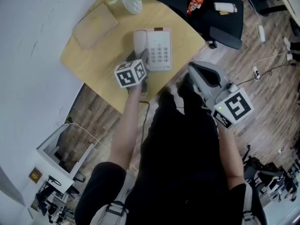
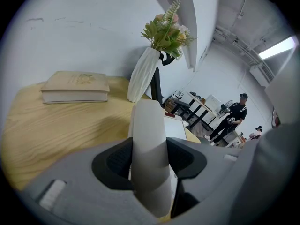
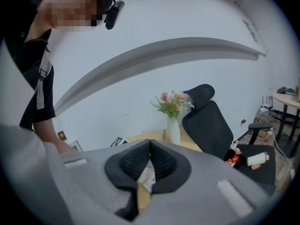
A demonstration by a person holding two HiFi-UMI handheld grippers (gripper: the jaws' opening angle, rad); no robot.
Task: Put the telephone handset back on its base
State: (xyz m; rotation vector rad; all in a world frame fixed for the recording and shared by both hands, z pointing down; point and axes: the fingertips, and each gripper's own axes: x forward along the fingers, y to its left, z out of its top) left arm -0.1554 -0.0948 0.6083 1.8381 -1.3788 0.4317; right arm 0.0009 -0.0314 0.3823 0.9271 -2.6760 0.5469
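Note:
The white handset (image 1: 139,42) lies along the left side of the white telephone base (image 1: 160,49) on the yellow table (image 1: 93,60). My left gripper (image 1: 141,56) is shut on the handset's near end. In the left gripper view the handset (image 2: 150,144) stands between the dark pads (image 2: 117,161), with the base (image 2: 177,128) just behind and to the right. I cannot tell whether the handset rests fully in its cradle. My right gripper (image 1: 194,70) hovers off the table's right edge, away from the phone, its jaws shut on nothing (image 3: 150,157).
A tan book (image 1: 95,18) (image 2: 75,86) lies at the table's far left. A white vase of flowers (image 1: 132,3) (image 2: 143,74) (image 3: 173,129) stands at the back. A black office chair (image 1: 211,11) (image 3: 208,121) holding small items sits to the right. A person (image 2: 234,118) stands far off.

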